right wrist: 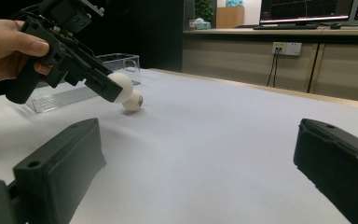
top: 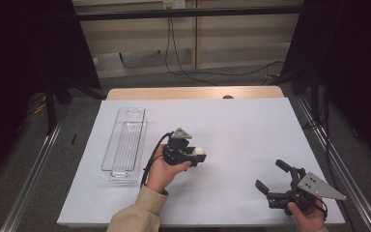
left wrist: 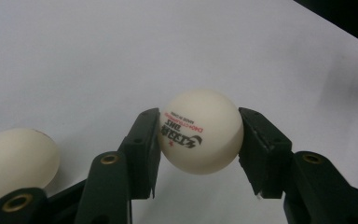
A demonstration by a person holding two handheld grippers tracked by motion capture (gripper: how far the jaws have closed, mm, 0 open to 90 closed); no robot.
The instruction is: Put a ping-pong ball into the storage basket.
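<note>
- Between the pads of your left gripper [left wrist: 199, 154] sits a white ping-pong ball [left wrist: 200, 132]; both pads press on its sides, so the jaws are clamped on it; in the right gripper view the held ball [right wrist: 120, 86] hangs clear of the table.
- On that ball you can read dark "DHS" lettering upside down, with a small red star beside it and a curved line of red print too small to make out, apart from what looks like "MADE IN CHINA".
- At the lower left of the left gripper view a second ball [left wrist: 17, 161] lies on the white table [left wrist: 98, 56]; from the right gripper view it [right wrist: 133, 101] rests just beside and below the held one, with a dark mark on it that cannot be read.
- Your left hand [top: 164, 171] holds its gripper [top: 193, 155] near the middle of the table [top: 241, 130], just right of the clear plastic tray [top: 124, 145]; the tray stands lengthwise near the left edge.
- Your right gripper [top: 269, 176] rests low at the near right corner; its jaws stand wide apart with nothing between them, and its grey three-cornered plate [top: 320, 186] faces up.
</note>
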